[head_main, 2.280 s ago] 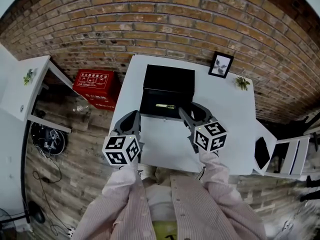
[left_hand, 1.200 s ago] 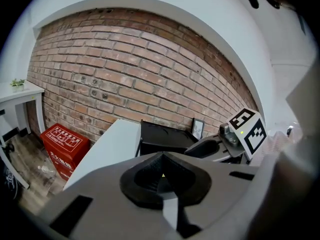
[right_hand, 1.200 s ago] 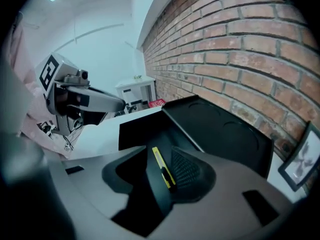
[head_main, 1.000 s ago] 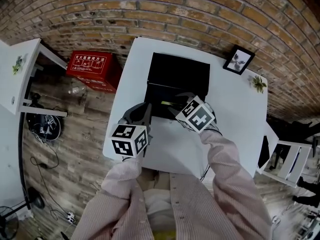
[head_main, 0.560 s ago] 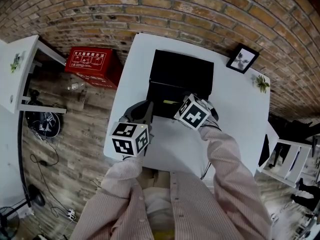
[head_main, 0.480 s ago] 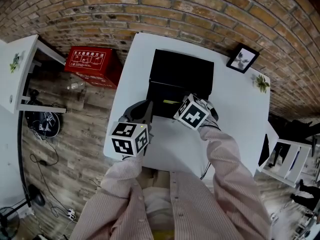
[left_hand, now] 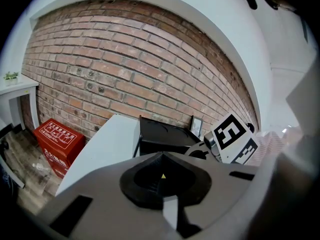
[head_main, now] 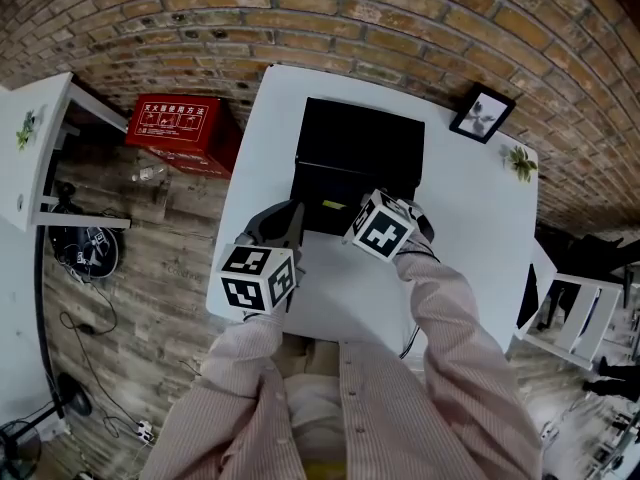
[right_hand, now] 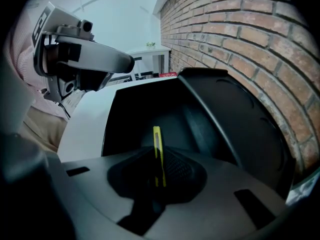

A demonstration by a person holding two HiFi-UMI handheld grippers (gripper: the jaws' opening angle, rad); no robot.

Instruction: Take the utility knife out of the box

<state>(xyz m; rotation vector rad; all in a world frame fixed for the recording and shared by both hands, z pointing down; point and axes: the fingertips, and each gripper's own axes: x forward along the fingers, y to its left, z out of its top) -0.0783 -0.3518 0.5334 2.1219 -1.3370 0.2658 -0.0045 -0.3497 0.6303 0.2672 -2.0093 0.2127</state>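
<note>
Your right gripper [right_hand: 156,156] is clamped on the near end of the thin yellow knife [right_hand: 156,136] | the knife is inside the open black box [right_hand: 240,129] on the white table [head_main: 330,298] | your left gripper [left_hand: 162,156] is closed, empty, beside the box | risk: the narrow pinch may slip, or the tip may snag the wall and drag the unheld box.

One black box [head_main: 355,153] and one yellow utility knife [head_main: 333,205]. Two tools: the left tool [head_main: 283,220], the right tool [right_hand: 159,176]. One white bench [head_main: 470,213], one framed picture [head_main: 477,114], one small potted plant [head_main: 518,161] on it, one red crate [head_main: 178,128].
</note>
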